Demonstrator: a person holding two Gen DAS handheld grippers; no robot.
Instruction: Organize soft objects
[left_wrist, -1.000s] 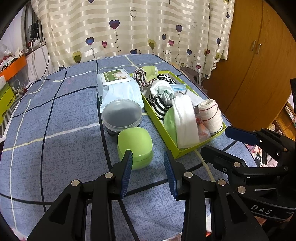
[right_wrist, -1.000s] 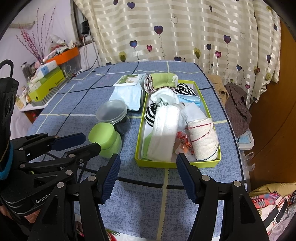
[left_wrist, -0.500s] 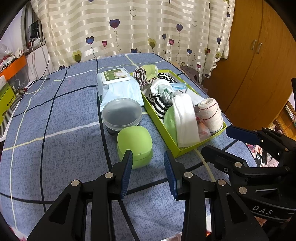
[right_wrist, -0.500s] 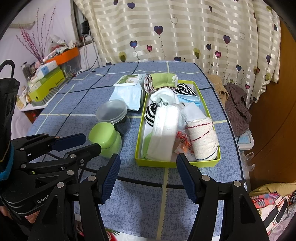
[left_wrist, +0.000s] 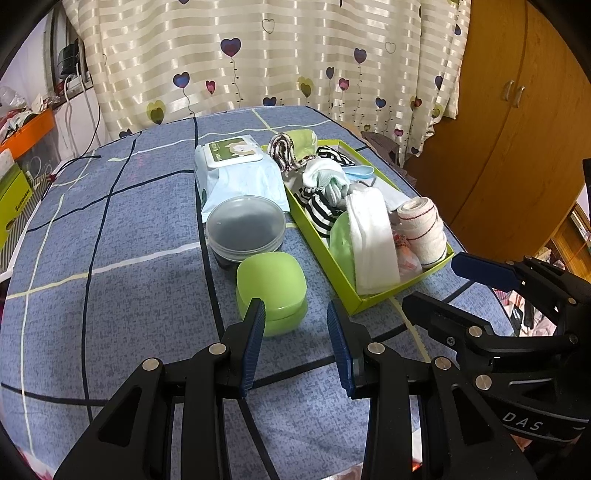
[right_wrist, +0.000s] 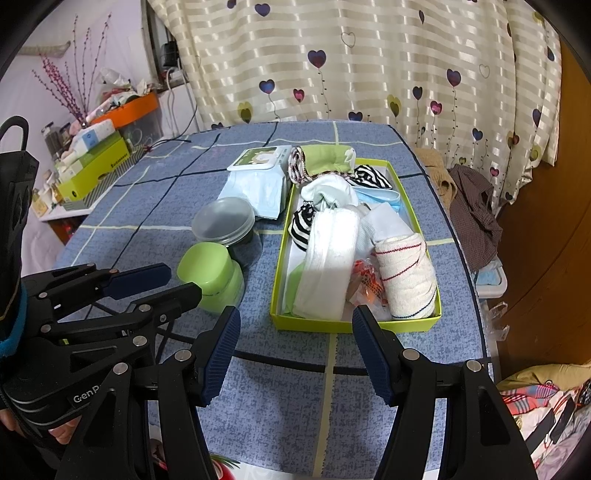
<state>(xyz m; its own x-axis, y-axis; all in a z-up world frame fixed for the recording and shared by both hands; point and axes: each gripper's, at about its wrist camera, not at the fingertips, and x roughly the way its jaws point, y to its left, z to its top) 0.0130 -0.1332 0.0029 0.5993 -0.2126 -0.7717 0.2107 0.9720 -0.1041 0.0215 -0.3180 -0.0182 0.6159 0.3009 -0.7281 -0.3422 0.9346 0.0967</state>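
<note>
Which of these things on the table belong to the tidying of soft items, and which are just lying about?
Part of the job:
green tray
rolled striped towel
folded white cloth
striped socks

Just lying about:
wet wipes pack
clear lidded jar
green lidded box

Clutter around the blue checked tablecloth (left_wrist: 110, 295)

A striped cream curtain with heart prints (left_wrist: 258, 55) hangs behind; a brown wooden wardrobe (left_wrist: 517, 129) stands at the right, and an orange storage box (right_wrist: 129, 107) and a flat lime-green carton (right_wrist: 96, 166) sit on a side shelf.
</note>
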